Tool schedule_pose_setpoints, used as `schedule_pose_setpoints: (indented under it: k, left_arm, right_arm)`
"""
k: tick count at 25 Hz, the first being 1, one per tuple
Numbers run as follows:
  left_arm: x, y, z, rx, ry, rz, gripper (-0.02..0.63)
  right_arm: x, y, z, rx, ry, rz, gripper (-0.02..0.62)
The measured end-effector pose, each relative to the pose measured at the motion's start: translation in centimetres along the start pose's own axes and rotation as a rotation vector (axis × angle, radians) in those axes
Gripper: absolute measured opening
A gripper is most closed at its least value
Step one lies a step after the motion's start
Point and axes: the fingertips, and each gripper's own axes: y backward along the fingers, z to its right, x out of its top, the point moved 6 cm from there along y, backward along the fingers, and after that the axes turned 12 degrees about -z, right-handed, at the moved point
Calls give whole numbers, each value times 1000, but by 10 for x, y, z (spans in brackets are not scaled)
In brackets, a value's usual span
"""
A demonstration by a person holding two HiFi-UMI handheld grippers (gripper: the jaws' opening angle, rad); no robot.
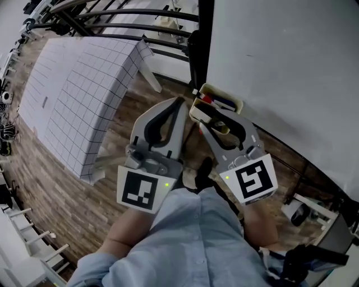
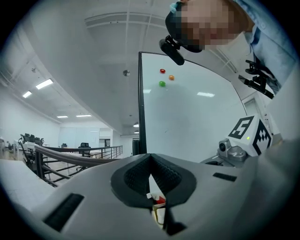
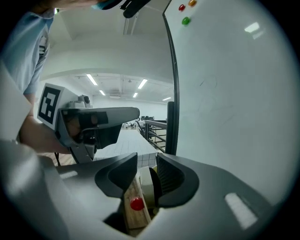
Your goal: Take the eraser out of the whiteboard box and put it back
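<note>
A cream whiteboard box (image 1: 236, 104) hangs at the whiteboard's (image 1: 291, 67) lower left corner, with red and blue markers (image 1: 216, 101) in it. My right gripper (image 1: 216, 118) reaches into the box, and its jaws stand apart, open. Between them stands the cream eraser (image 3: 142, 180), close by the right finger, with a red marker cap (image 3: 136, 203) beside it. In the head view the eraser (image 1: 222, 129) shows as an olive patch between the fingers. My left gripper (image 1: 178, 103) is just left of the box, shut on nothing, its tips (image 2: 150, 159) meeting.
A table under a white grid cloth (image 1: 78, 84) stands to the left on the wooden floor. Dark railings (image 1: 140, 17) run behind it. The board's black frame post (image 1: 199, 45) rises beside the box. Coloured magnets (image 2: 162, 83) sit high on the board.
</note>
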Motion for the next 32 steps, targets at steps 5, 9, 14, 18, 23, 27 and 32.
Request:
schedule_pose_setpoints:
  k: [5,9,14,18,23,27,32]
  left_arm:
    - [-11,-11,-9,-39,29,-17,-2]
    - [-20,-18,-17,-57,46,-27,-2]
    - [-27,-25,-25,-84,64,-36,-2]
    - [-31,-29,-30,-122,79,-33,-2]
    - [-33,-30,-33,-161,81,-31,-2]
    - [-28,-26,-37,-176,70,-22,-2]
    - [-20,-18,-40,-185,38,-15,-2]
  right_arm:
    - [-12,-16,0,-17,-8,-80,148]
    - [-19,-29,-5,-24,35,-154,149]
    - [-27,-40,-8,-117,63,-241,149]
    - [-30,-47,-9,-174,68,-287,149]
    - [-35,-54,-10,-220,84,-339,139]
    - [-30,-50,-9,-237,74,-338,127]
    - [-15,-36,-11,-267,76,-293,127]
